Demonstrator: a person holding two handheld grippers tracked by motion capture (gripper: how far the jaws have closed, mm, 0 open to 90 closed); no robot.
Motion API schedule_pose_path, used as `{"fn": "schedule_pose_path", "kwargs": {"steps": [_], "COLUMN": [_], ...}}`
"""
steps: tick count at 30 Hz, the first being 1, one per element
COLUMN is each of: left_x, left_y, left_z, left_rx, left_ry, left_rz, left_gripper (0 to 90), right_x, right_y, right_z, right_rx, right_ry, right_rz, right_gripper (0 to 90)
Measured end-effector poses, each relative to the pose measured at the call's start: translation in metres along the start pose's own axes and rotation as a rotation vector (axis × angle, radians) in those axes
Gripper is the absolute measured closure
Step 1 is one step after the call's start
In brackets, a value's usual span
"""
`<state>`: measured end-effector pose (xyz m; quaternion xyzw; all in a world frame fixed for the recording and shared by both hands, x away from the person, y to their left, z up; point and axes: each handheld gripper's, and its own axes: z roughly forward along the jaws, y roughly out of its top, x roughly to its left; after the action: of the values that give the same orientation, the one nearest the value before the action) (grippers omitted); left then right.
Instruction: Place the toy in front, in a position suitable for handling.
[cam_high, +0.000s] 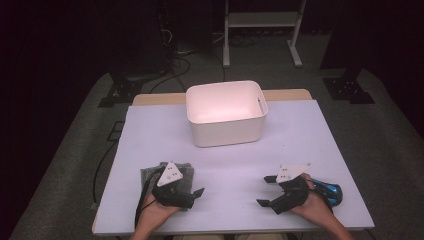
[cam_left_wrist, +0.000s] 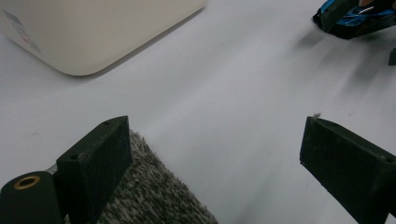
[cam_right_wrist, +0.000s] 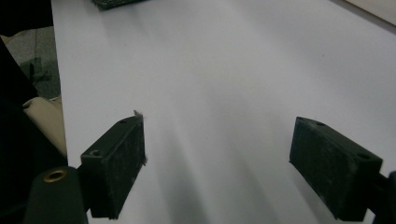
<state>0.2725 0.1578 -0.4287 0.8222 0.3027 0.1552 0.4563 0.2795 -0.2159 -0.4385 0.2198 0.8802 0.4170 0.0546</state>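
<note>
A grey fuzzy cloth (cam_high: 150, 175) lies on the white table (cam_high: 300, 135) at the front left. My left gripper (cam_high: 194, 194) hovers over the cloth's right edge, open, with its jaws pointing right. In the left gripper view the cloth (cam_left_wrist: 154, 196) lies under the left jaw, and bare table shows between the jaws of the left gripper (cam_left_wrist: 215, 149). At the front right my right gripper (cam_high: 266, 190) stands open and points left, with nothing between its jaws (cam_right_wrist: 217, 158). A blue and black object (cam_high: 330, 192) lies just behind the right hand.
A white open bin (cam_high: 225, 112) stands at the middle back of the table, its inside bare as far as I can see. The bin's corner (cam_left_wrist: 93, 32) and the blue object (cam_left_wrist: 355, 16) appear in the left gripper view. Dark stands and cables lie on the floor beyond.
</note>
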Motion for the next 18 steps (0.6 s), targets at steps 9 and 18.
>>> {"fn": "schedule_pose_path", "kwargs": {"steps": [9,18], "left_x": [0.000,-0.001], "left_y": [0.000,-0.001], "left_z": [0.000,-0.002], "left_rx": [0.009,0.009], "left_ry": [0.006,0.004], "left_rz": [0.001,0.015], "left_gripper": [8.6,8.6], "right_x": [-0.006,-0.009], "right_y": [0.000,0.004], "right_z": [-0.003,-0.015], "right_rx": [-0.014,-0.026], "right_ry": [0.013,0.009], "right_rz": [0.010,0.019], "right_gripper": [17.0,17.0]}}
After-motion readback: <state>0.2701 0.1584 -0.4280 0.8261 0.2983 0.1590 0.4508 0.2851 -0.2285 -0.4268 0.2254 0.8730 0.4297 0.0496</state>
